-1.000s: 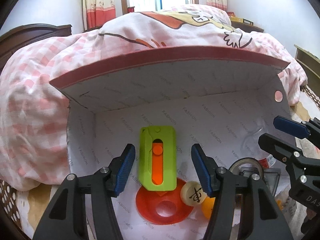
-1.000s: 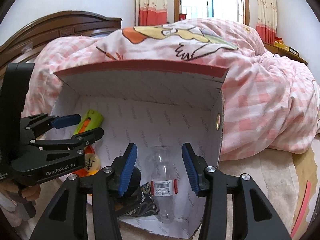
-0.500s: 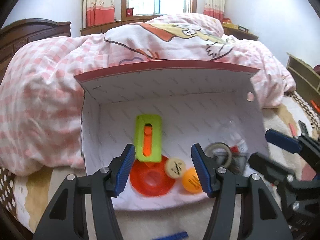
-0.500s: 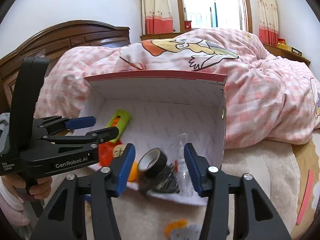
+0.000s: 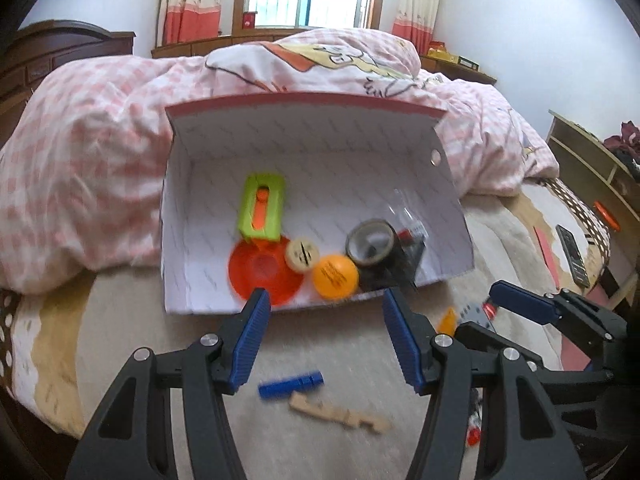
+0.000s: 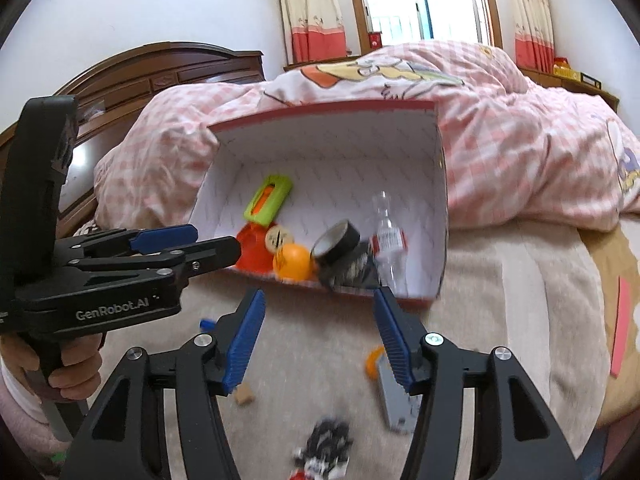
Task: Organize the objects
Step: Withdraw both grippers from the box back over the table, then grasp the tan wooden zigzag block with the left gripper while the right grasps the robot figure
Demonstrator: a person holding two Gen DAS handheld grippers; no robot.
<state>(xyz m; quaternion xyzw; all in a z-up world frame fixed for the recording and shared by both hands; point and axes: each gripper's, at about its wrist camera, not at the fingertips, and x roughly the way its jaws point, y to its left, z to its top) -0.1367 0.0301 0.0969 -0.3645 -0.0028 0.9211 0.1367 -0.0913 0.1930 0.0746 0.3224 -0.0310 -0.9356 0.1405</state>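
1. The bed (image 5: pixel 120 320) carries everything, and the white box (image 5: pixel 304 152) sits on it against the pink quilt (image 5: pixel 80 152). A second ago both of my tongs were up at the box mouth; now they are pulled back, so I judge the last drop-off done and the loose pieces next.
2. Inside the box I count six things: one clear bottle (image 6: pixel 386 236), one green-and-orange case (image 5: pixel 262 208), one red disc (image 5: pixel 260 272), one tape roll (image 5: pixel 370 240), one orange ball (image 5: pixel 335 277), one cream game piece (image 5: pixel 302 255).
3. My left tongs (image 5: pixel 324 336) are wide open, holding nothing; my right tongs (image 6: pixel 320 332) likewise.
4. Loose on the bed, smaller: one grey block (image 6: pixel 394 398), one wooden piece (image 5: pixel 340 414), one blue stick (image 5: pixel 290 384), one orange scrap (image 5: pixel 447 320), one black-and-white blur (image 6: pixel 324 446) I cannot identify.
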